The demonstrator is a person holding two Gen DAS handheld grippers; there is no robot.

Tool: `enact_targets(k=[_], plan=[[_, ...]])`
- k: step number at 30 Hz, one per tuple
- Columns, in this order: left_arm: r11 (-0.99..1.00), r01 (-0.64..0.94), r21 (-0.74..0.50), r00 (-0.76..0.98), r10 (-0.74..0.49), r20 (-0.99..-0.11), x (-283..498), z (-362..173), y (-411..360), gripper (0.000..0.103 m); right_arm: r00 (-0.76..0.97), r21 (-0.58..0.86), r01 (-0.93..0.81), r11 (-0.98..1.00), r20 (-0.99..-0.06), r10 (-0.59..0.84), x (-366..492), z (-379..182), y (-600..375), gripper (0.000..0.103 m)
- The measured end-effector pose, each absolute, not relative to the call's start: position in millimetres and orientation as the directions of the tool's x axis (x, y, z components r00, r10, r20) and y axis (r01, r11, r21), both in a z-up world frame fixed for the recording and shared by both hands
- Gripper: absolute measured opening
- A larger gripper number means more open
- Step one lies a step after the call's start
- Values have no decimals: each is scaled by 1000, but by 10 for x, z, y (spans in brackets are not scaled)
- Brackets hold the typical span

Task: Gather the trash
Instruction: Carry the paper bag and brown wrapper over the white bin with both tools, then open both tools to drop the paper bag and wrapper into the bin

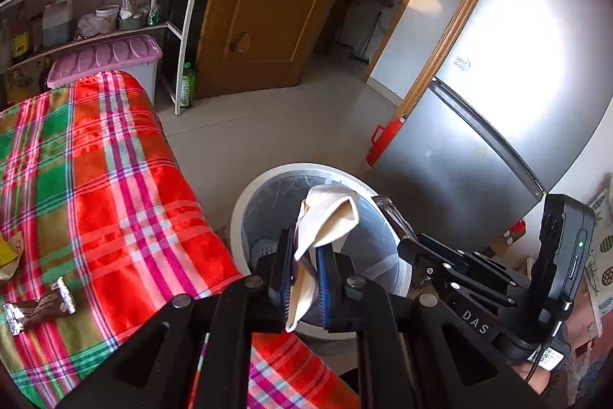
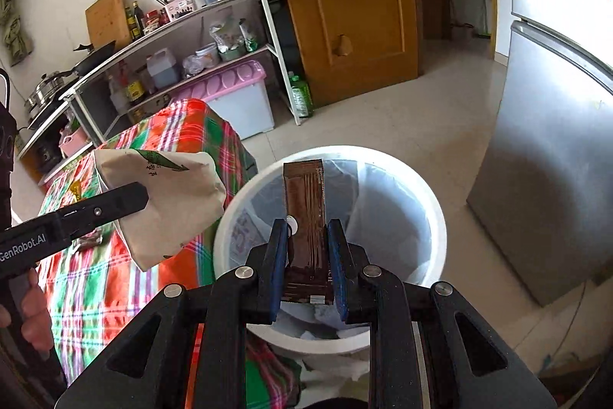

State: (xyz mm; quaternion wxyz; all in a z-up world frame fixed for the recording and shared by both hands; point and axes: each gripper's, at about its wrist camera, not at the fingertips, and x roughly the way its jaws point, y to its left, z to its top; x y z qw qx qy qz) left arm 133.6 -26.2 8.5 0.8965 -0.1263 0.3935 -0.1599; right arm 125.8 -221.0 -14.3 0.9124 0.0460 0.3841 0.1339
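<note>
Disposal step, both loads carried to the white trash bin (image 2: 433,202). My left tongs (image 1: 305,280) pinch a cream paper bag (image 1: 325,221), which hangs over the bin's near left rim; my right tongs (image 2: 306,265) grip a brown snack wrapper (image 2: 306,213) above the bin's open mouth. Next, I judge, each pair must spread over the liner. Another brown wrapper (image 1: 40,307) remains on the plaid-covered table (image 1: 115,179), left of the bin.
</note>
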Motion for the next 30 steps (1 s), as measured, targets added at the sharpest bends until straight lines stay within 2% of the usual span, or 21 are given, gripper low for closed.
enact_targets(k=[18,21,23,24,30], plan=[[948,148,-280,564,-314,-764,1774,-369,-684,13,584,149,-144,978,-785,205,1629,-644,-2421,23],[953,137,-271,558,-300,-774,1778,-399,-680,23,573,123,-141,982,-799,182,1646,-685,-2412,26],[951,136,-278,558,-305,-772,1776,-395,-676,36,574,126,-138,982,-798,183,1646,-695,-2408,46],[951,136,-277,559,-305,-771,1770,-389,-671,41,574,130,-136,982,-798,185,1644,-695,-2409,49],[947,134,-291,567,-314,-761,1711,-325,-589,44,586,129,-140,982,-789,187,1596,-649,-2393,51]])
